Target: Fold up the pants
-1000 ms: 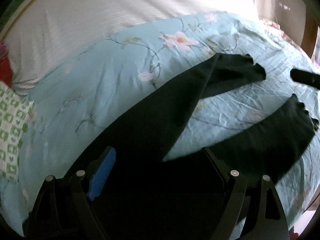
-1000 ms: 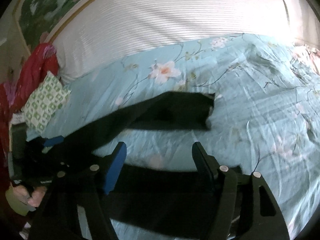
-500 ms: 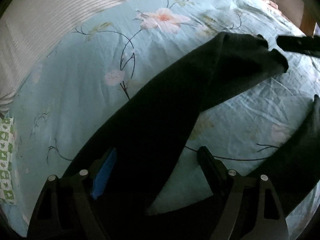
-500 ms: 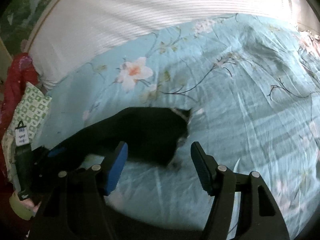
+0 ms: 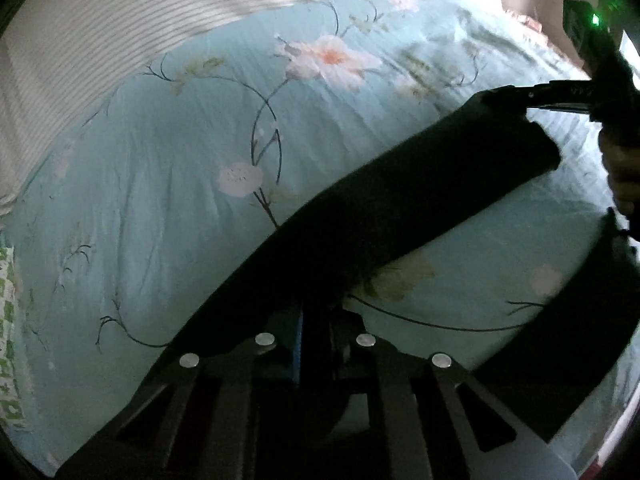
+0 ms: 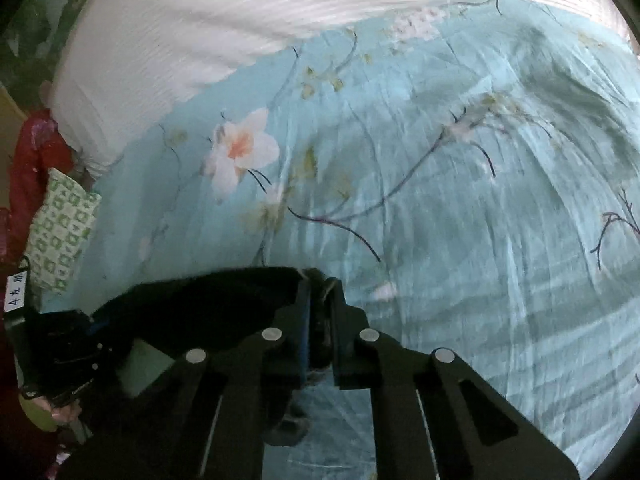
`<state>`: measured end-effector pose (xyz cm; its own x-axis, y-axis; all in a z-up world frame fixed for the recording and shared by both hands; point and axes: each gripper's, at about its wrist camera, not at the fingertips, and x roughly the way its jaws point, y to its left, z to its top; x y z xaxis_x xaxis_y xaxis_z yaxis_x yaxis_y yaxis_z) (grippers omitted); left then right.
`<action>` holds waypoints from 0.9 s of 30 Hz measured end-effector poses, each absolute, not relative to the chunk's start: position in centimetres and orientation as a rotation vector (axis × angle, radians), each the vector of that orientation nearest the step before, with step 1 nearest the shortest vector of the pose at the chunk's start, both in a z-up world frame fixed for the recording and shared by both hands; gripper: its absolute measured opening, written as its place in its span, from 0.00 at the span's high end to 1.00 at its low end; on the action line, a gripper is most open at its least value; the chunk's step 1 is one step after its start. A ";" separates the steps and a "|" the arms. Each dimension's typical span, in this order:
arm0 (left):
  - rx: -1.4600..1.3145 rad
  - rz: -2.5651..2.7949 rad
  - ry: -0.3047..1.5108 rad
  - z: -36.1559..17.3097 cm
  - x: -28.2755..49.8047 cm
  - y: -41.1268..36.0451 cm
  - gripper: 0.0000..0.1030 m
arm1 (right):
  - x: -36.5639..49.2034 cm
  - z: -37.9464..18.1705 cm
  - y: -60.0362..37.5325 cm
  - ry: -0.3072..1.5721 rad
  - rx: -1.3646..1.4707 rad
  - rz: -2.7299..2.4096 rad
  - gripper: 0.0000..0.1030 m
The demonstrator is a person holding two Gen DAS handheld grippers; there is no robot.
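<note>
Both grippers clamped on the black pants [image 5: 400, 216]: left gripper [image 5: 316, 332] at near end, right gripper [image 6: 320, 300] on far cuff. One leg stretched between them over the bed [image 5: 168, 184]; other leg lies right.

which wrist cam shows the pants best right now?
Left wrist: one leg of the pants runs across the floral bedsheet from the left gripper to the right gripper, with the other leg lower right. Right wrist shows only a dark bunch at its shut fingers.
</note>
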<state>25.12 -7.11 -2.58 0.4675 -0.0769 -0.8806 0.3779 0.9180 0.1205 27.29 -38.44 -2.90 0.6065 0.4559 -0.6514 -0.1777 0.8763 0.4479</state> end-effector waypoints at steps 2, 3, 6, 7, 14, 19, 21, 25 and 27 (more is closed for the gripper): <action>0.293 -0.300 1.043 -1.7 24.7 -6.7 0.94 | 26.7 -2.1 -38.7 0.815 0.353 0.399 0.93; 0.280 -0.309 1.036 -1.1 24.2 -6.5 0.94 | 26.3 -1.6 -38.7 0.799 0.346 0.410 0.93; 0.251 -0.335 1.015 0.5 22.9 -6.3 0.94 | 25.0 0.1 -38.7 0.744 0.296 0.447 0.93; 0.245 -0.347 1.007 1.0 22.4 -6.3 0.94 | 24.4 0.8 -38.7 0.721 0.275 0.462 0.93; 0.236 -0.430 0.966 3.6 17.0 -6.5 0.94 | 20.6 3.8 -39.0 0.610 0.152 0.544 0.93; 0.253 -0.483 0.964 3.7 12.8 -6.6 0.94 | 16.2 3.6 -38.6 0.595 0.032 0.602 0.93; 0.271 -0.494 0.963 3.4 11.1 -6.7 0.94 | 14.2 2.8 -38.5 0.616 -0.014 0.614 0.93; 0.291 -0.502 0.972 2.4 9.4 -7.0 0.94 | 11.1 1.2 -38.5 0.658 -0.065 0.621 0.93; 0.302 -0.503 0.973 1.9 8.7 -7.2 0.94 | 9.9 0.3 -38.5 0.682 -0.087 0.620 0.93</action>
